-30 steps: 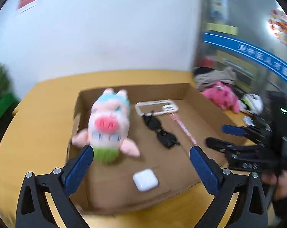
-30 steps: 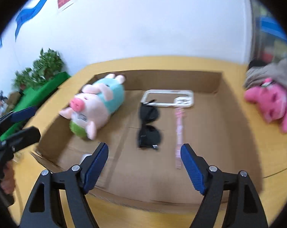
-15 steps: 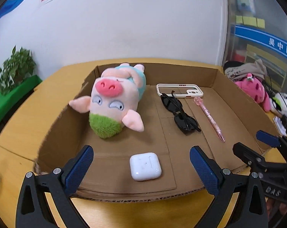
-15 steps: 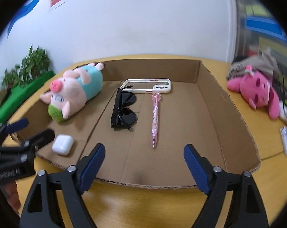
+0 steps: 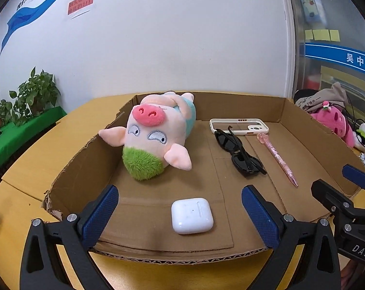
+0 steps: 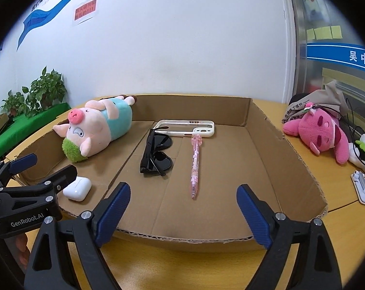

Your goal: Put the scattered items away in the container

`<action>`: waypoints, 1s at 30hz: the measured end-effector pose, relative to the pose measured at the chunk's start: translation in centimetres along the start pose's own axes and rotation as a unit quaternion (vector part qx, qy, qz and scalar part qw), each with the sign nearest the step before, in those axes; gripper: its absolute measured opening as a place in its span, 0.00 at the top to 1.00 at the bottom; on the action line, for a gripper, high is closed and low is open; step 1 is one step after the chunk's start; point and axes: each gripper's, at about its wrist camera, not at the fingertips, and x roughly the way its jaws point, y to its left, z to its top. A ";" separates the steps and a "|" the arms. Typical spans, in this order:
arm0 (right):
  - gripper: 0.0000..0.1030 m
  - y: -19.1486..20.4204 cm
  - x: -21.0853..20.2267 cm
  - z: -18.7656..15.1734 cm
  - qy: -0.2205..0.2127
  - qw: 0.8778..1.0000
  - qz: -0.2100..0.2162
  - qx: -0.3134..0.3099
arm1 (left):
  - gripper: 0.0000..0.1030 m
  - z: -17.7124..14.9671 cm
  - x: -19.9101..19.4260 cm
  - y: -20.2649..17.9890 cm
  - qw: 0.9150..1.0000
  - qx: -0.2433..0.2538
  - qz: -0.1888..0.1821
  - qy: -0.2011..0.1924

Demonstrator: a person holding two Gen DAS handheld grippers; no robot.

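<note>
An open cardboard box (image 5: 238, 106) (image 6: 194, 108) lies on a yellow table. In it are a pink pig plush (image 5: 153, 140) (image 6: 95, 130), a white earbud case (image 5: 192, 215) (image 6: 77, 188), black sunglasses (image 5: 240, 154) (image 6: 157, 154), a pink pen (image 5: 277, 159) (image 6: 195, 162) and a white phone case (image 5: 239, 126) (image 6: 187, 128). My left gripper (image 5: 178, 192) hovers open at the box's near edge, just before the earbud case and touching nothing. Further right at the same edge, my right gripper (image 6: 183, 189) has its jaws opening with nothing between them.
Outside the box on the right lie a pink plush (image 6: 322, 135), a white and black plush (image 6: 363, 149), a grey bag (image 6: 322, 104) and a small white holder (image 6: 362, 188). Potted plants (image 6: 37, 94) stand at the far left by the wall.
Both grippers have sunk toward the box's near edge, so the box looks larger and sharper. The right jaws have spread a little wider. The items in the box lie still.
</note>
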 end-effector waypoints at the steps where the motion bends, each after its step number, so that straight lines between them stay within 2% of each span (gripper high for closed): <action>1: 0.12 0.0 0.0 0.0 0.000 1.000 -0.002 0.001 | 0.00 0.0 0.0 0.0 1.000 0.000 0.000 0.000; 7: 0.01 -0.5 0.6 -0.2 0.007 1.000 -0.013 0.012 | 0.00 0.1 0.0 0.1 1.000 0.001 0.003 0.002; 30: 0.01 -0.5 0.6 -0.3 0.006 1.000 -0.012 0.010 | 0.00 0.0 0.0 0.0 1.000 0.000 0.003 0.002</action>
